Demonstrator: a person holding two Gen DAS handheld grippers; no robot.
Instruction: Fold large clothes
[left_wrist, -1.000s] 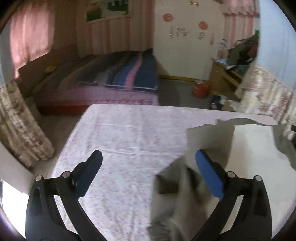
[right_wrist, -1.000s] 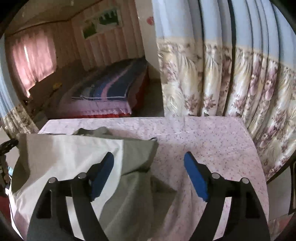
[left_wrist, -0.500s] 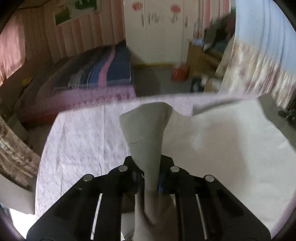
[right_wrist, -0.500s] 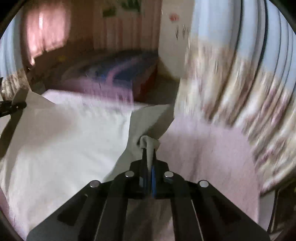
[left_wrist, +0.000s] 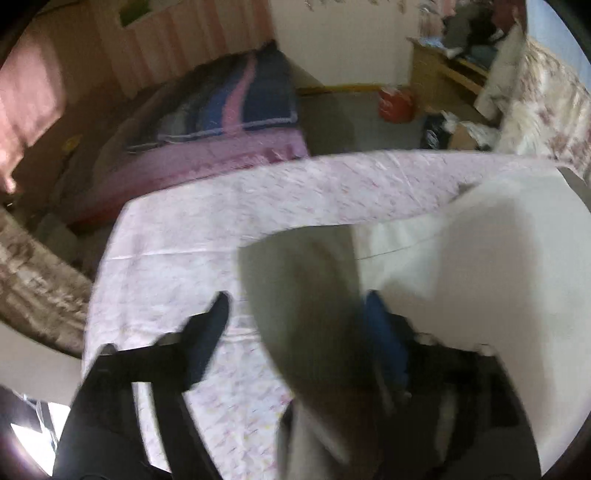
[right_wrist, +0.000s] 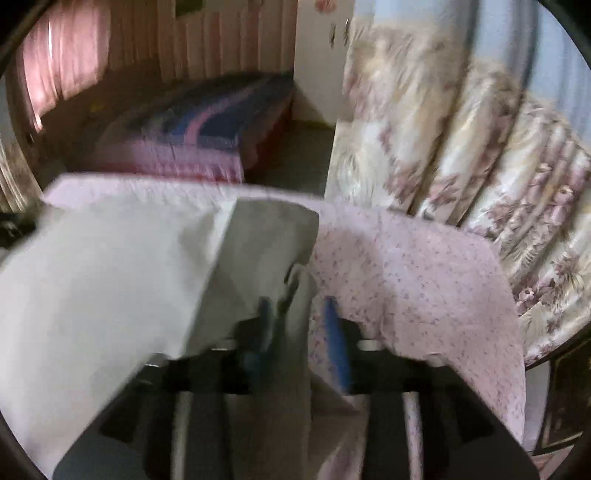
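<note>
Left gripper (left_wrist: 295, 325): jaws just reopened, spread — grey garment (left_wrist: 306, 295) corner released, lying between.
Right gripper (right_wrist: 299, 325): jaws just parted — cloth loose between.
Fold: edge laid down on the pink sheet (left_wrist: 184, 240).

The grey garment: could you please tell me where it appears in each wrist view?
Left wrist: the grey garment fills the right half, its darker fold at centre.
Right wrist: it covers the left half, its darker fold at centre.
Shared landmark: the striped bed beyond the pink sheet.

Garment (left_wrist: 480, 258) pale grey-white at frame right; tablecloth (left_wrist: 192, 236) pink, small floral print, centre; bed blanket (left_wrist: 236, 99) blue-pink striped, upper centre; curtain (right_wrist: 480, 155) cream floral, right.
</note>
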